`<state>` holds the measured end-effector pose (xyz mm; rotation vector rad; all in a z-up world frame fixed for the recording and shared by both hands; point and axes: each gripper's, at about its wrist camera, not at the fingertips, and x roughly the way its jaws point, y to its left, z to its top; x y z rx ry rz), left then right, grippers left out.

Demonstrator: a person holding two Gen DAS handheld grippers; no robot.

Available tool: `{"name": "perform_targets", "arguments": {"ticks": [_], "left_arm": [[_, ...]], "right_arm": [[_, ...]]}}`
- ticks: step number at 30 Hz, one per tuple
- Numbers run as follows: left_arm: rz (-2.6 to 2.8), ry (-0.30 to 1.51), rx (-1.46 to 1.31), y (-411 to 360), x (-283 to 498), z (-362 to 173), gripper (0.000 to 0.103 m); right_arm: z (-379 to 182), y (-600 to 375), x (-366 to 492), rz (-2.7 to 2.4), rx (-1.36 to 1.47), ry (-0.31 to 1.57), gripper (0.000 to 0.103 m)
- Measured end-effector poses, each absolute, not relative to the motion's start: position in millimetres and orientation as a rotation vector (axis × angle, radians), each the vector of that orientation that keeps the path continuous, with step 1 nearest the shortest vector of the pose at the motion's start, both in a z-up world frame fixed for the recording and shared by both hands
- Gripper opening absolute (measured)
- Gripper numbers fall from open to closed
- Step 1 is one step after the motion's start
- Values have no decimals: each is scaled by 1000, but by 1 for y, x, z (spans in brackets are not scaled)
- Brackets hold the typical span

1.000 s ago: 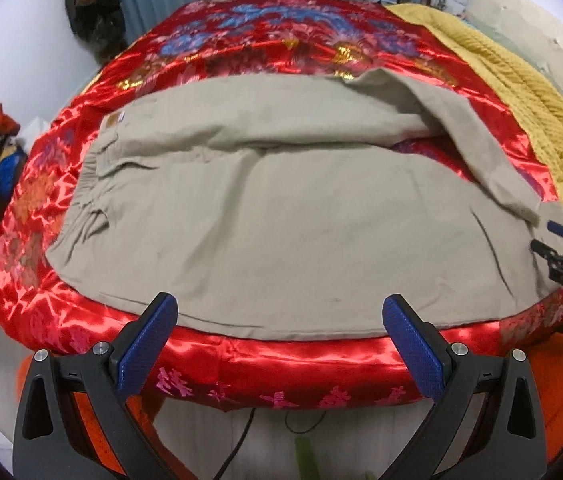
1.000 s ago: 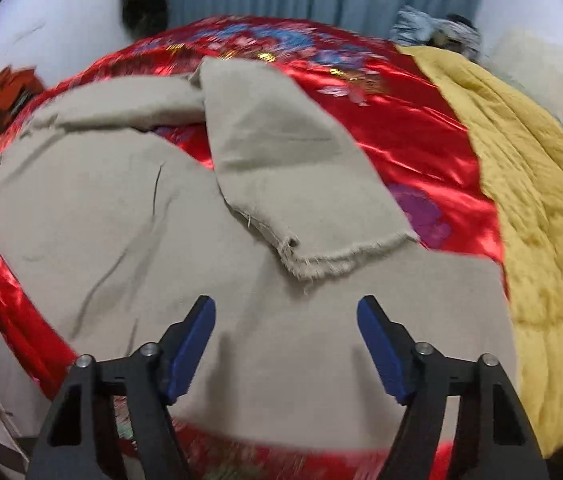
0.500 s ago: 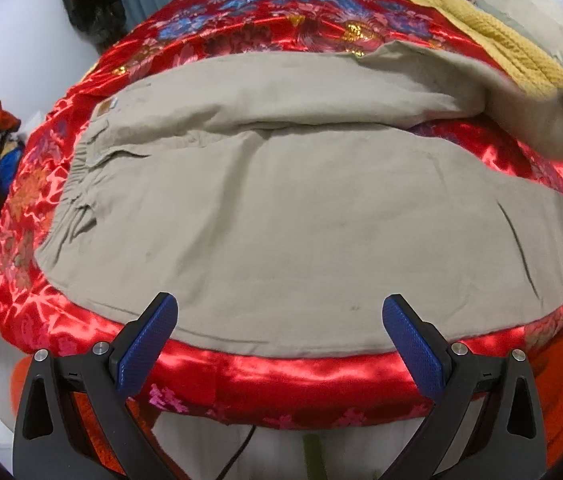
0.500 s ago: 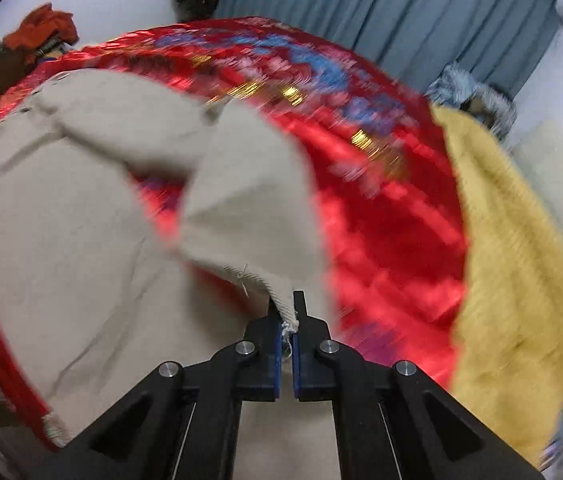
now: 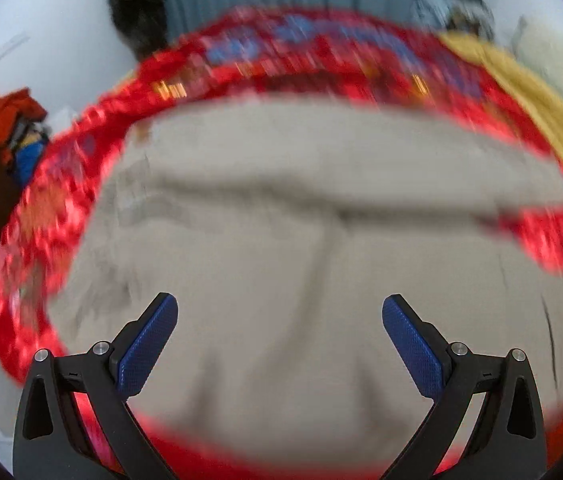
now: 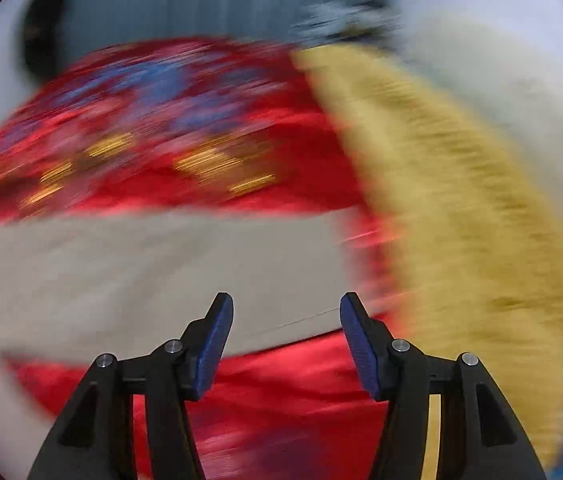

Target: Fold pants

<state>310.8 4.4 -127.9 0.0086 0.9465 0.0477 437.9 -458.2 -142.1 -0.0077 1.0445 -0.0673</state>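
Two claws are ours to work with, and both stand with fingers spread and nothing between them: the left claw hovers over the pants, the right claw over the end of a trouser leg. We judge the pants to be light, soft and limp, a plain woven cloth that will sag and drag when lifted by one point, so we would pinch a hem corner or the waistband edge, where the doubled fabric gives the pads something to bite. The glossy red bedspread underneath looks slick, so the cloth may slide as we pull. Ahead of the left claw the pants lie spread flat, beige, with the waistband ahead and to the left and the two legs running off to the right, a long crease between them. Ahead of the right claw, one leg's hem sits just beyond the fingertips, a loose thread trailing between them. A yellow blanket lies to the right of that claw. Both views are blurred, so finer detail escapes us.
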Motion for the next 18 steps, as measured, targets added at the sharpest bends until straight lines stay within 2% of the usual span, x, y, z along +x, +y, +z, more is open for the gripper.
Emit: {"name": "perform_targets", "arguments": {"ticks": [3,5,7,10,12,14,15,18], "left_arm": [[183,840,47,29,358,-151,102],[241,893,102,45,378,-182,102],[195,1025,91,62,379,-220,102],[125,1024,56,73,360,-229,102],[112,1023,73,71,356,-229,102],[106,1012,71,70,352,-230,102],[105,1009,69,70,351,-230,102],[99,1000,53,73,345,-222,101]], "right_arm": [[-171,-360,446,212,101,1093,55],[-185,-302,450,358,162,1108,55],[-189,-233,464,529,236,1140,55],[-218,-146,493,715,279,1310,55],[-243,-110,520,707,169,1391,51],[-252,-111,564,562,75,1344,28],[-251,-128,589,460,116,1312,23],[-229,-199,624,143,294,1205,30]]}}
